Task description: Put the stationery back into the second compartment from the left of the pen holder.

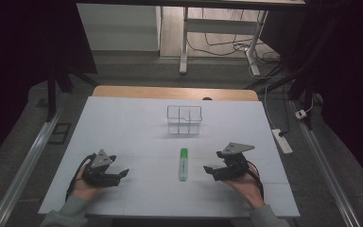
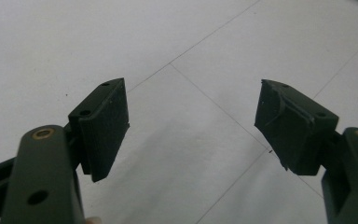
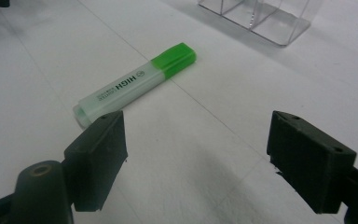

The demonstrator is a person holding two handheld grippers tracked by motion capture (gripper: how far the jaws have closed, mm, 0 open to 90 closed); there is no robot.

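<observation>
While the highlighter (image 3: 135, 82) lies untouched, both grippers' fingers (image 3: 98, 158) gape.

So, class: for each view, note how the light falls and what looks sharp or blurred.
High view: dim, dark edges, the white table evenly lit. Left gripper view: left gripper soft-edged, casting a faint shadow. Right gripper view: the highlighter reads sharply, the clear box shows glare, and the right gripper blurs.

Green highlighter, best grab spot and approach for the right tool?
Grip the highlighter on its pale barrel, mid-length, jaws across the narrow width. It lies flat and alone on the table, cap toward the clear organizer. The right tool, open, is nearest; probably come from above on its right side.
</observation>
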